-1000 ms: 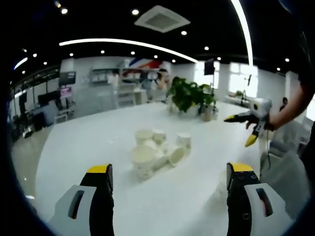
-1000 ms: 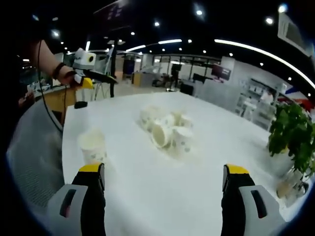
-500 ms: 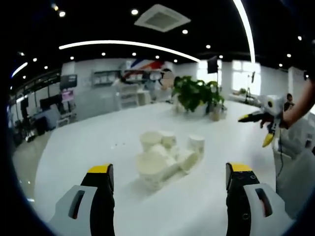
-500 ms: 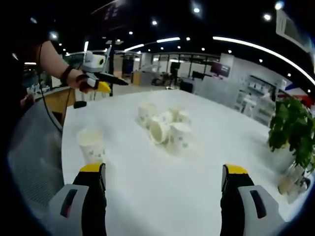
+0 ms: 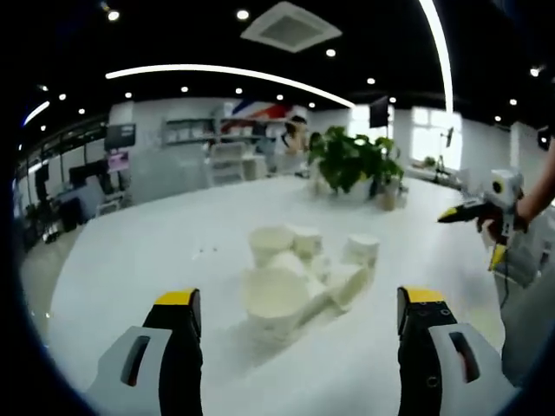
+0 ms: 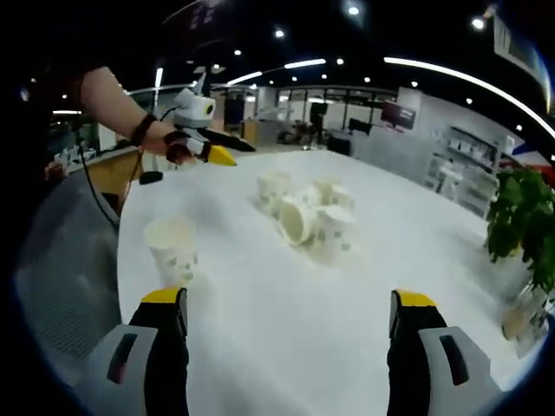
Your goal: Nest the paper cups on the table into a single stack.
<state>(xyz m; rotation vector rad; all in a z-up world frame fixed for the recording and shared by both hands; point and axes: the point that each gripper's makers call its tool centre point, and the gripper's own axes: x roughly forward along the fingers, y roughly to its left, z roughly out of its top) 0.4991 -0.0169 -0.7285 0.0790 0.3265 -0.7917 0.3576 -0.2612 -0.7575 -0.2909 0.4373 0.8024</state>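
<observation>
Cups [image 5: 299, 277] clustered | lone cup [image 6: 172, 251] upright, R view

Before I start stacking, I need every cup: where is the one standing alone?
In the right gripper view, the lone cup stands upright on the table, just above the view's left jaw, apart from the cup pile.

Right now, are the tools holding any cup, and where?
No. Both tools are open and hold nothing: the left tool faces the cup pile, and the right tool is near one upright cup.
</observation>
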